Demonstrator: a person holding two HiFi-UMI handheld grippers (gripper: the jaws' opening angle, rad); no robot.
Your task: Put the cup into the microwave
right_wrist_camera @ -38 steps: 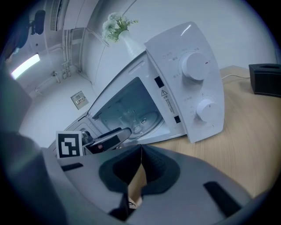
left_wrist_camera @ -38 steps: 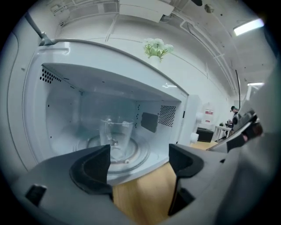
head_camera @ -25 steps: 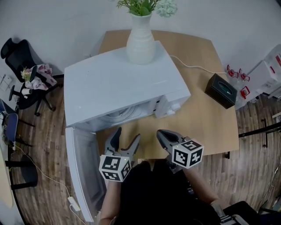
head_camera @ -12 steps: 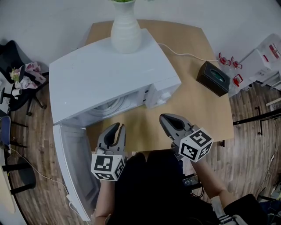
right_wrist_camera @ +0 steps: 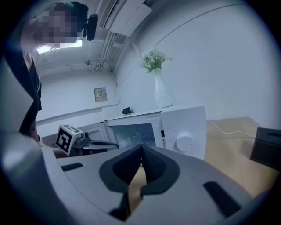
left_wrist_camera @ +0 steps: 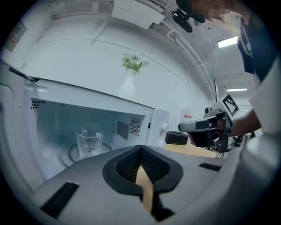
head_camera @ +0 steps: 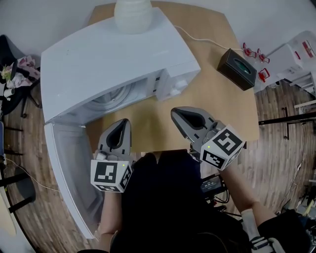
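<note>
A clear glass cup point(left_wrist_camera: 89, 140) stands upright on the turntable inside the open white microwave point(head_camera: 113, 54). My left gripper point(head_camera: 123, 122) hovers in front of the oven's mouth, outside it and apart from the cup. Its jaws have just been closing and now meet with nothing between them, as the left gripper view point(left_wrist_camera: 140, 148) shows. My right gripper point(head_camera: 176, 113) is over the wooden table point(head_camera: 217, 113) in front of the control panel point(right_wrist_camera: 184, 132), shut and empty. The cup point(right_wrist_camera: 131, 139) shows faintly in the right gripper view.
The microwave door point(head_camera: 69, 173) hangs wide open to the left, past the table edge. A white vase point(head_camera: 132, 15) stands on the oven's top. A black tissue box point(head_camera: 237, 68) sits at the table's right, and a white cable point(head_camera: 197, 42) runs behind the oven.
The left jaws stood open a second ago and are now shut on nothing. Both grippers sit higher and look larger in the head view, and the right one has rolled.
</note>
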